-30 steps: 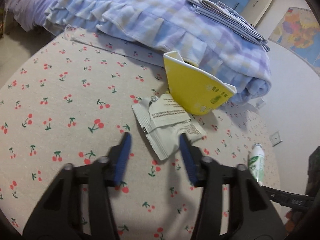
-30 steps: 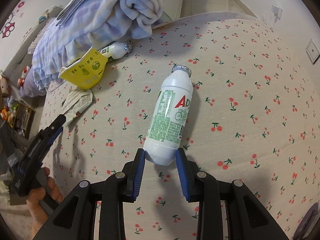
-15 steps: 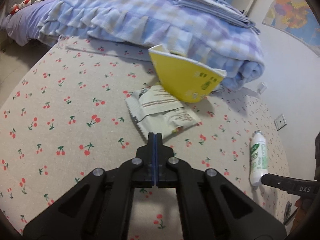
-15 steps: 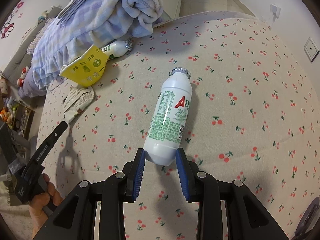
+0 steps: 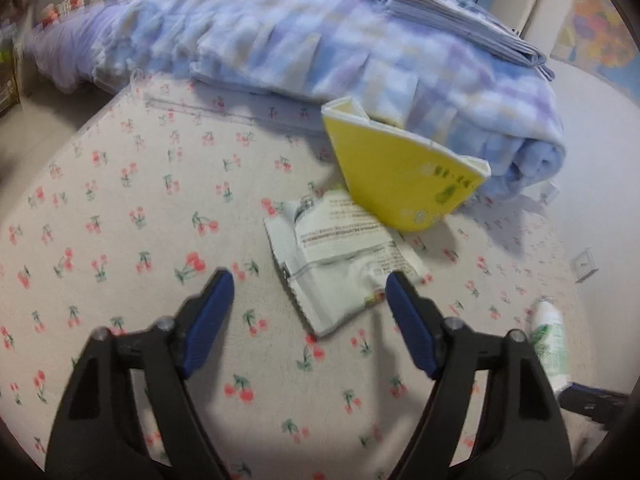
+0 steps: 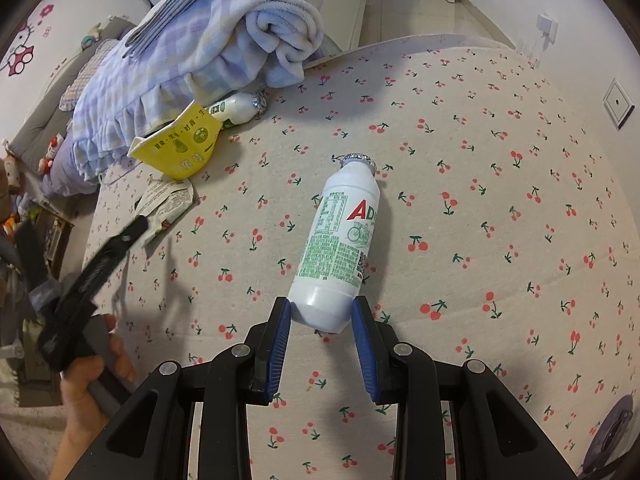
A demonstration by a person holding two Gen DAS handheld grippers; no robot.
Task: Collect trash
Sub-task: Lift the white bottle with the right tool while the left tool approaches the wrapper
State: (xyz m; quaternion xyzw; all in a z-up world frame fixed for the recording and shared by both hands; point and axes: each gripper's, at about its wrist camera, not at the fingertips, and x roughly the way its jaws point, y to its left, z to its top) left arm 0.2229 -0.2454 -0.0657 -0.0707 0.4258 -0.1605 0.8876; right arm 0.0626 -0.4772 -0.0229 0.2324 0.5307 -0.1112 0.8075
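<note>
Right wrist: white bottle (image 6: 338,246) base clamped in right gripper (image 6: 321,322), neck pointing away.

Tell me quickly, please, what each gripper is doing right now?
Left gripper: opening, empty, above the white wrapper.
Right gripper: shut on the white bottle.

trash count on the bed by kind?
White drink bottles: 2, one between the right gripper pads, one by the blanket
Yellow carton: 1
Torn white wrapper: 1
Total: 4
</note>
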